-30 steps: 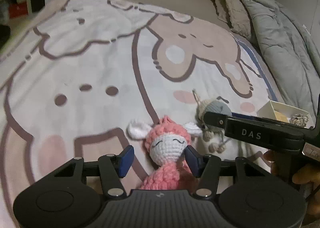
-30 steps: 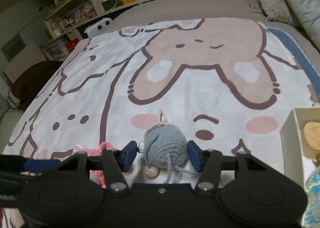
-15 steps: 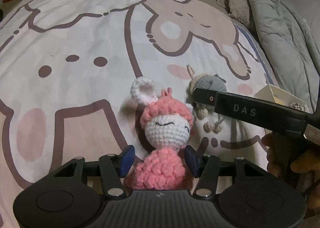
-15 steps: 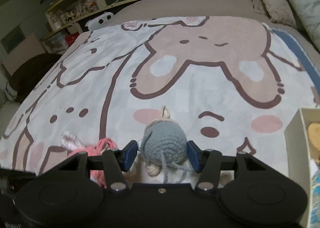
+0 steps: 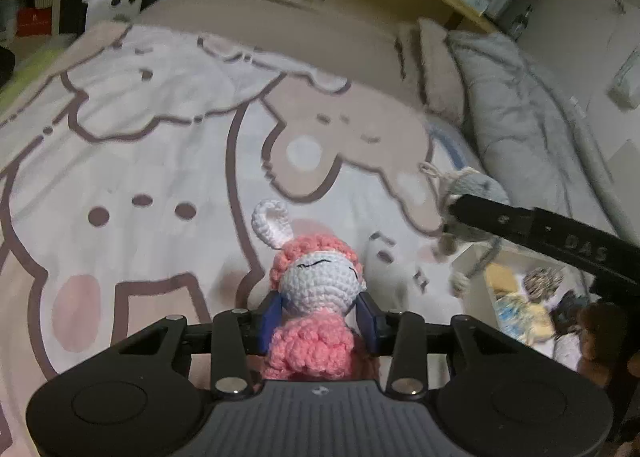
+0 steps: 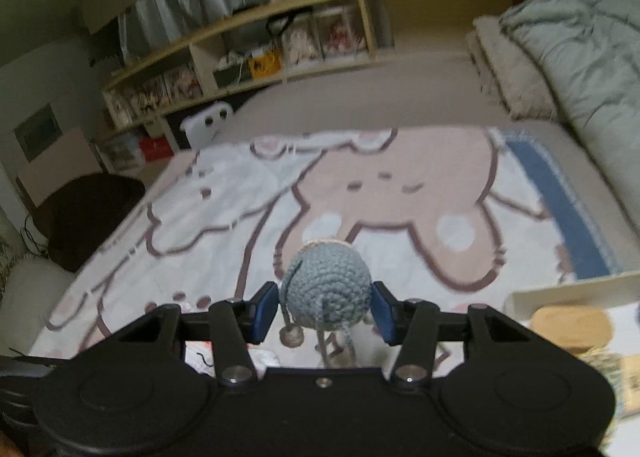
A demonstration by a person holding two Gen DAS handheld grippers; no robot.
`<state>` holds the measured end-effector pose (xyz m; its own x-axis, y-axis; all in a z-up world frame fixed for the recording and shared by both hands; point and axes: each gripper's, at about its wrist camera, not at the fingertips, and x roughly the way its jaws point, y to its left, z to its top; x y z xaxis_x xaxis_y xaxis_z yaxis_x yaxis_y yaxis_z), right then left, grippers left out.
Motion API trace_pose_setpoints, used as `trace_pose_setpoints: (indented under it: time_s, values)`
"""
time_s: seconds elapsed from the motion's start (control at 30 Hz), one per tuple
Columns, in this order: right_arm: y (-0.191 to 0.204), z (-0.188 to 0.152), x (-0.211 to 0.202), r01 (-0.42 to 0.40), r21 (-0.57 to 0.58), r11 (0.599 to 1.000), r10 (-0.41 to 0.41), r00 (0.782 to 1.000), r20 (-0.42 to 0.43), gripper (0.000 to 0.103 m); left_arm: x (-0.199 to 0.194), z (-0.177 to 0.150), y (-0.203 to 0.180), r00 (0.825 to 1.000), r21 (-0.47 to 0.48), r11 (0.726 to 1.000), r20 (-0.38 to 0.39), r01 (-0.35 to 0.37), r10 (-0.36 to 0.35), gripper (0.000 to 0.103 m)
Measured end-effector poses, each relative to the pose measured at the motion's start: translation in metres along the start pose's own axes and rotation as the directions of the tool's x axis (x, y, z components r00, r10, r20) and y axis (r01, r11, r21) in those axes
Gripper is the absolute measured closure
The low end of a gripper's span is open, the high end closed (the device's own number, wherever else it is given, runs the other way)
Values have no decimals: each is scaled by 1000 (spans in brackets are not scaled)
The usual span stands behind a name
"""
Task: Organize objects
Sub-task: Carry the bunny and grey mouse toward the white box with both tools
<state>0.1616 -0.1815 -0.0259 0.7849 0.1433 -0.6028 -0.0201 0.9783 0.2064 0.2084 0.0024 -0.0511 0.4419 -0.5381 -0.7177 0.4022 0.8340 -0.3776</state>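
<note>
Left hand-held gripper (image 5: 318, 319) clenched on pink doll (image 5: 316, 297); right hand-held gripper (image 6: 324, 311) closing, grasping grey doll (image 6: 326, 291), above bed blanket (image 6: 224, 225).

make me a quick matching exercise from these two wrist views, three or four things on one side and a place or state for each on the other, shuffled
Things:
1. pink crochet bunny doll
2. grey-blue crochet ball doll
3. white open box
4. grey folded duvet

Places or states:
A. holds small crochet pieces, on the bed at the right
B. piled along the bed's right edge
C. gripped in the left gripper
D. between the right gripper's closing pads

Pairs: 1-C, 2-D, 3-A, 4-B
</note>
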Motion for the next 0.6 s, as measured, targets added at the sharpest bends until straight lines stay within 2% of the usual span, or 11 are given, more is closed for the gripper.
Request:
trace_pose_setpoints:
  time_s: [0.3, 0.6]
  values:
    - [-16, 12, -67, -5, 1, 1000, 4, 998, 59, 51, -36, -2, -28, 992, 23, 998, 115, 56, -58, 61]
    - [-46, 0, -126, -5, 35, 999, 2, 995, 100, 51, -66, -11, -73, 960, 100, 977, 192, 186, -202, 61]
